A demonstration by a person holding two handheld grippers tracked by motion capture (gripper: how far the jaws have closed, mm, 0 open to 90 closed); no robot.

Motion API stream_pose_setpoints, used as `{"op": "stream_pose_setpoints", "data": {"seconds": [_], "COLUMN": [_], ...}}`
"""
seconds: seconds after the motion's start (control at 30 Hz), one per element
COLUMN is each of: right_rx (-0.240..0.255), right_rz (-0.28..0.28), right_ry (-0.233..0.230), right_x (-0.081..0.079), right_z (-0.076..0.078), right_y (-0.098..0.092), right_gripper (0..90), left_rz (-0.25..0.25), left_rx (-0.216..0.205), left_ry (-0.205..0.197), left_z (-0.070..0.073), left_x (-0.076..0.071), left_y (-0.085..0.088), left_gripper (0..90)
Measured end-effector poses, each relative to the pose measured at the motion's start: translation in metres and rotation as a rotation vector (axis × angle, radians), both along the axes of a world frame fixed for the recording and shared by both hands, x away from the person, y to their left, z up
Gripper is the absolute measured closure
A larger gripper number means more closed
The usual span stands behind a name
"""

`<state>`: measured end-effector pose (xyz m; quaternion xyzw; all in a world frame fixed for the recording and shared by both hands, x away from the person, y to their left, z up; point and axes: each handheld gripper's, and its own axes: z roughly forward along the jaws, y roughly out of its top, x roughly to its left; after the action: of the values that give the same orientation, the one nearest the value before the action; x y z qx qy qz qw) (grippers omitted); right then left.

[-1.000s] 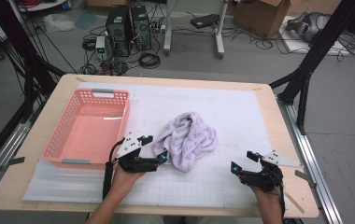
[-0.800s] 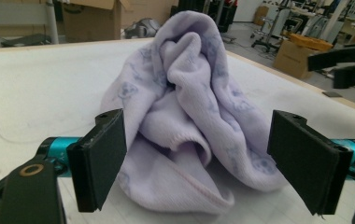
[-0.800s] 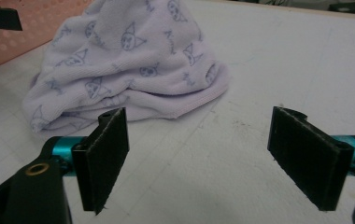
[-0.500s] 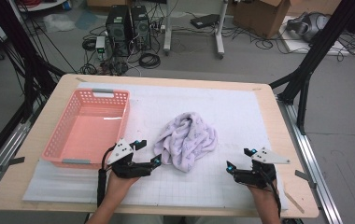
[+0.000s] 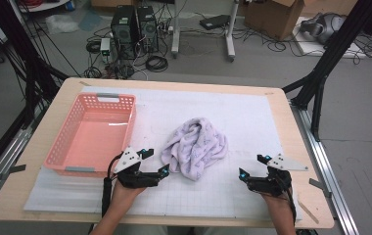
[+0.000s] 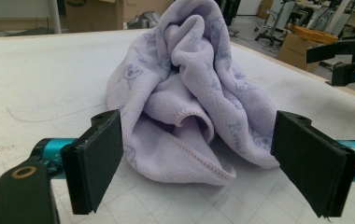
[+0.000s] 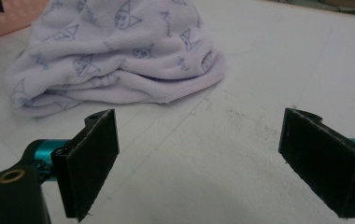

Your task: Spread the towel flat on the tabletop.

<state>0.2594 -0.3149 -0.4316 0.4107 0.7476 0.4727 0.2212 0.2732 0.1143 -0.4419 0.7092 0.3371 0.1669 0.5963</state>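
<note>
Lavender towel (image 5: 195, 148), printed with small cartoon figures, lies crumpled in a soft heap near the middle of the table (image 5: 282, 127), closer to the near edge, on a white gridded mat (image 5: 233, 112). In the high view, the left gripper (image 5: 155, 162) has drawn back a little from the towel over the last second and now sits just beside its near left side, jaws spread, not touching the cloth. The right gripper (image 5: 252, 166) has barely shifted; it rests well apart from the towel toward the near right corner, jaws also spread. A pink plastic basket (image 5: 69, 142) stands at the left edge. The towel looks unmoved, so a grasp seems not yet begun.

From the left gripper view, the towel (image 6: 189, 93) rises as a folded mound straight ahead between the open jaws, with a stitched hem curling toward the camera at its base.

From the right gripper view, the towel (image 7: 119, 51) lies farther off, up and left of the open jaws, its hemmed edge flat on the mat.
</note>
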Motion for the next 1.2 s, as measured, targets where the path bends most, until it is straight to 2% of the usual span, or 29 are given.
{"op": "stream_pose_setpoints", "data": {"seconds": [0.1,0.13,0.2,0.3,0.4,0.57,0.67,0.77,0.87,0.97,1.0,1.03,1.07,1.1,1.13,1.2], "right_rx": [0.006,-0.008,-0.033,-0.030,-0.031,-0.019,-0.019,-0.020,-0.030,-0.033,-0.032,-0.030,-0.027,-0.029,-0.044,-0.064], "right_rz": [0.005,0.017,0.042,0.039,0.042,0.040,0.047,0.055,0.073,0.093,0.105,0.114,0.125,0.131,0.136,0.150], "right_ry": [0.013,-0.002,0.007,0.017,0.017,0.020,0.034,0.048,0.058,0.065,0.075,0.088,0.097,0.108,0.113,0.112], "right_x": [0.001,0.001,0.001,0.001,0.001,-0.001,0.000,0.001,0.001,0.002,0.003,0.003,0.004,0.005,0.006,0.008], "right_z": [-0.001,-0.001,-0.001,-0.003,-0.003,-0.003,-0.005,-0.006,-0.007,-0.010,-0.011,-0.013,-0.014,-0.016,-0.017,-0.016], "right_y": [0.002,0.003,0.004,0.003,0.003,0.001,0.000,0.000,0.003,0.006,0.008,0.011,0.014,0.018,0.022,0.029], "right_gripper": [11.1,12.7,15.0,15.0,15.0,15.0,15.0,15.1,15.7,16.4,16.8,17.0,17.0,17.0,18.0,18.6], "left_rz": [-0.007,-0.013,-0.024,-0.044,-0.048,-0.103,-0.130,-0.166,-0.172,-0.169,-0.171,-0.170,-0.171,-0.173,-0.177,-0.192], "left_rx": [-0.005,-0.002,0.015,0.030,0.048,0.113,0.123,0.173,0.206,0.282,0.312,0.349,0.373,0.360,0.342,0.280], "left_ry": [0.002,0.005,0.009,0.016,0.005,-0.005,0.013,0.046,0.049,0.067,0.069,0.061,0.054,0.054,0.060,0.067], "left_z": [0.001,0.000,-0.001,-0.002,-0.001,0.002,0.002,0.003,0.005,0.003,0.002,0.001,0.000,0.001,0.002,0.007], "left_x": [0.001,0.001,0.002,0.002,0.002,0.005,0.013,0.024,0.032,0.041,0.042,0.043,0.043,0.043,0.043,0.041], "left_y": [0.000,-0.001,-0.003,-0.006,-0.009,-0.022,-0.032,-0.046,-0.061,-0.077,-0.082,-0.085,-0.087,-0.087,-0.086,-0.082], "left_gripper": [17.6,17.7,17.8,19.2,24.1,33.0,36.2,37.3,36.8,36.1,39.0,48.4,62.8,70.2,73.3,74.9]}}
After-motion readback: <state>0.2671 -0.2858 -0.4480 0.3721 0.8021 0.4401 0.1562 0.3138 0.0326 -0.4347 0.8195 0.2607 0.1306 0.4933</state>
